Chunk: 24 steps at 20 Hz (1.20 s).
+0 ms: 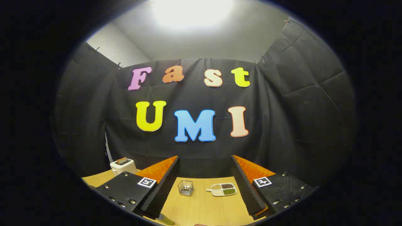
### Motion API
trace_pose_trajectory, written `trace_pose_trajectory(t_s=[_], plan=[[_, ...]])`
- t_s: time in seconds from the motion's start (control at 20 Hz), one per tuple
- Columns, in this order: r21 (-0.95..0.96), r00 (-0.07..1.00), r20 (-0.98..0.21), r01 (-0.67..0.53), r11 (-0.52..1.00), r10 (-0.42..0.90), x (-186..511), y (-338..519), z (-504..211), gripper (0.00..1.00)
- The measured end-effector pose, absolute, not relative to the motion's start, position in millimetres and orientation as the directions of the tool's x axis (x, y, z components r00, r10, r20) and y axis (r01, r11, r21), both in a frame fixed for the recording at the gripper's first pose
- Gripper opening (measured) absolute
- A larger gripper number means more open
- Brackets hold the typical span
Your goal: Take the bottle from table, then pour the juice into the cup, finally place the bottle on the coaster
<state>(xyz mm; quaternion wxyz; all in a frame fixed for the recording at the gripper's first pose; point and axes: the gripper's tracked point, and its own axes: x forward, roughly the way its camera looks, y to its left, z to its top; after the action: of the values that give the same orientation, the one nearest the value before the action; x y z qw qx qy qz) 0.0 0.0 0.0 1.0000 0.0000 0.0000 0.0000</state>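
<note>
My gripper [205, 163] stands open above the wooden table [201, 205], its two fingers spread wide with nothing between them. Between and beyond the fingers a small clear glass cup [185, 187] sits on the table. A sliver of something greenish [165, 219] pokes out beside the near end of the left finger; I cannot tell what it is.
A white divided dish [223, 189] with brown, dark and green fillings lies right of the cup, just inside the right finger. A white toaster [123, 165] holding a slice stands at the back left by the black cloth wall.
</note>
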Motion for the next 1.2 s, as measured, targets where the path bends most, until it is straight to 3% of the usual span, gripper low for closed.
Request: trace_pose_trajectory(t_s=[1.2], plan=[[0.021,0.998,-0.014,-0.063,0.998,0.063,-11,28,-46,0.97]])
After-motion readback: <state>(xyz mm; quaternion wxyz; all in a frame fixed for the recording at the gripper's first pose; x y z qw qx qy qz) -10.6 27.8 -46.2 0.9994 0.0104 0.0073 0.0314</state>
